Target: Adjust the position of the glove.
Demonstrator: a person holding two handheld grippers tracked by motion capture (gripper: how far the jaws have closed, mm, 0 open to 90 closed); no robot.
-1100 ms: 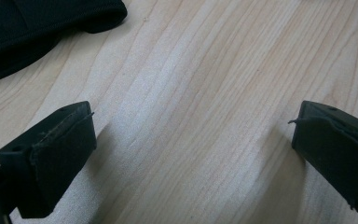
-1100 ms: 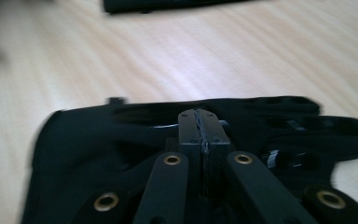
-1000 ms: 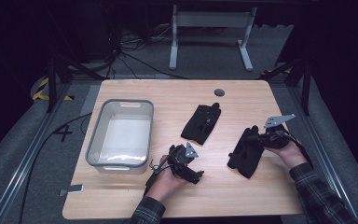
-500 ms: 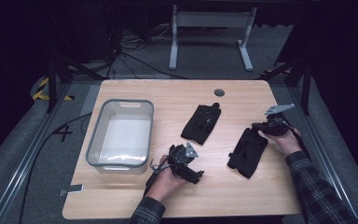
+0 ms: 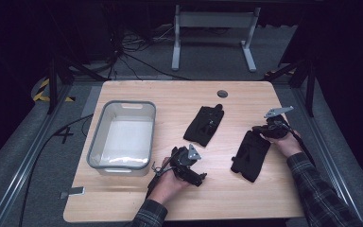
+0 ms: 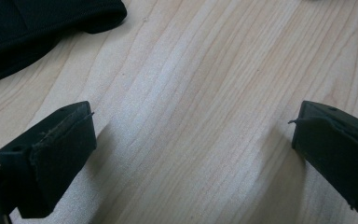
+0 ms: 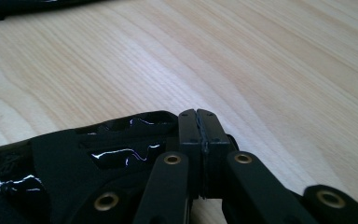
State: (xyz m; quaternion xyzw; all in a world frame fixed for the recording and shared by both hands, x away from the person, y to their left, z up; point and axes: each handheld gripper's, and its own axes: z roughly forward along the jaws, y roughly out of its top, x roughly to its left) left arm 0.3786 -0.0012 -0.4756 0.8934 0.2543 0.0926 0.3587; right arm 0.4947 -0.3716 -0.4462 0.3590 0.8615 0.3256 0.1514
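Item 1: right tool [image 5: 260,128], in person's right hand, far-right part of table [image 5: 170,92]. Jaws pressed together. In right gripper view tool [image 7: 200,126] sits at top edge of a black glove [image 7: 74,163]; fabric lies just beside jaw tips, touching left side, but cannot tell if any of it is pinched between them. Grey plate on top of tool.

Item 2: black glove, right one [image 5: 250,149]. Flat on table, long axis tilted, upper end at right tool, lower end toward near edge.

Item 3: black glove, second [image 5: 204,125]. Flat, centre of table, apart from first glove, w/ bare wood between. Neither tool on it.

Item 4: left tool [image 5: 189,165], in left hand, near-centre of table, just right of tub. Jaws spread wide, nothing between; in left gripper view tool [image 6: 193,135] over bare wood, corner of black fabric [image 6: 42,28] at top left, well clear of jaws.

Item 5: clear plastic tub [image 5: 97,156]. Left side of table, upright, rectangular.

Item 6: round grommet hole [image 5: 222,93], far edge of table.
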